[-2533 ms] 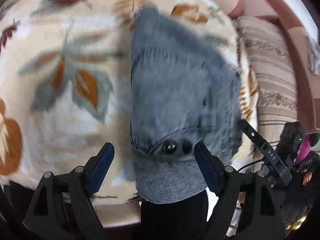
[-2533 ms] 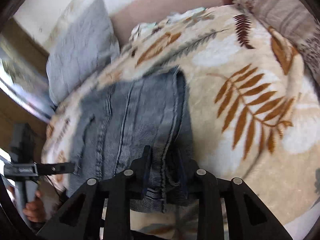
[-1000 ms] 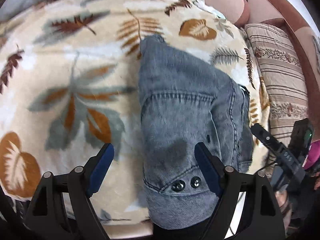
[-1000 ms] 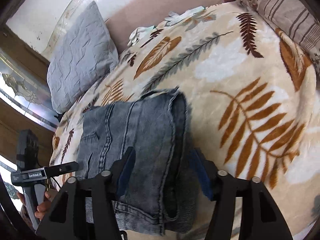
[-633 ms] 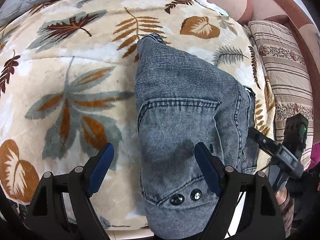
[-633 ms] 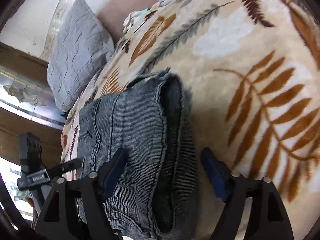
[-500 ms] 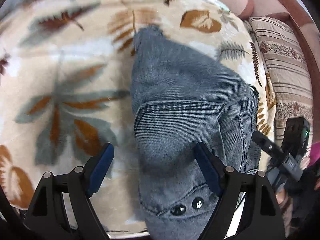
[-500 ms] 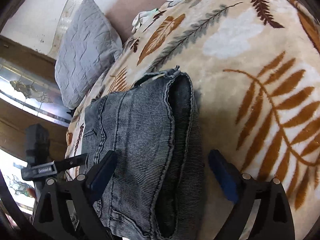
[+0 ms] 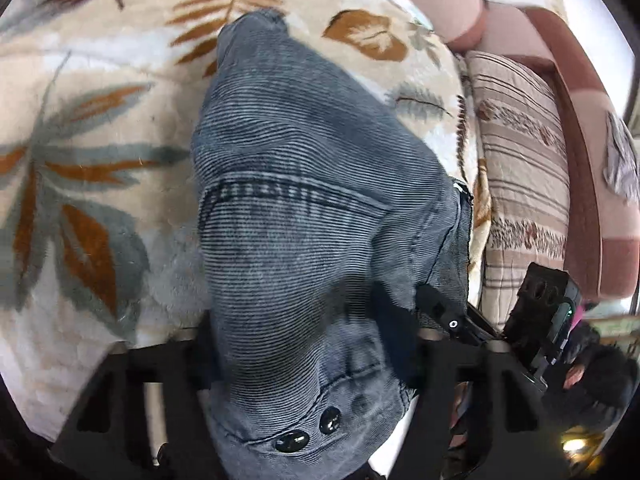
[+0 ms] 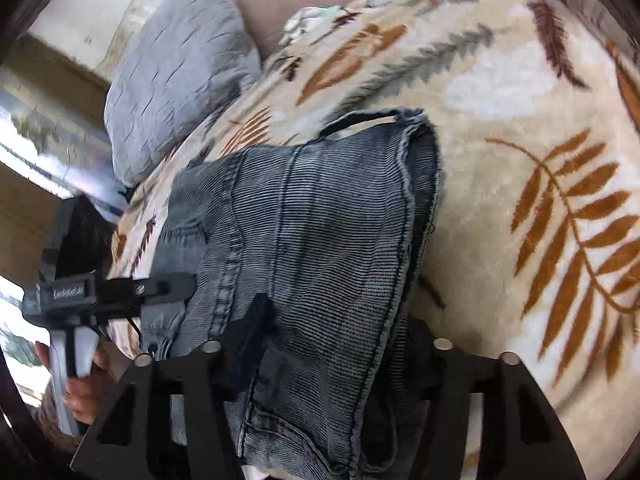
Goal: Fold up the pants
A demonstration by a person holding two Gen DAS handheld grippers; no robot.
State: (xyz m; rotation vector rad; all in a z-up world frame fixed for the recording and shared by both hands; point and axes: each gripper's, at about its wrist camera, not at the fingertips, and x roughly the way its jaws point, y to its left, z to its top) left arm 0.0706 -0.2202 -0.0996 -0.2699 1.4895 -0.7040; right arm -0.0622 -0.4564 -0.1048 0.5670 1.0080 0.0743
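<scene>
The grey-blue corduroy pants (image 9: 304, 216) lie folded into a compact bundle on the leaf-patterned beige blanket (image 9: 80, 184). Both the left gripper (image 9: 304, 344) and right gripper (image 10: 340, 344) have just been closing, each pinching the bundle's near edge between its jaws; probably one last fold or lift remains.

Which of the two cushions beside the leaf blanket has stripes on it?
The beige cushion at the blanket's right edge, in the left wrist view, is striped brown. The other cushion is plain grey, quilted.
</scene>
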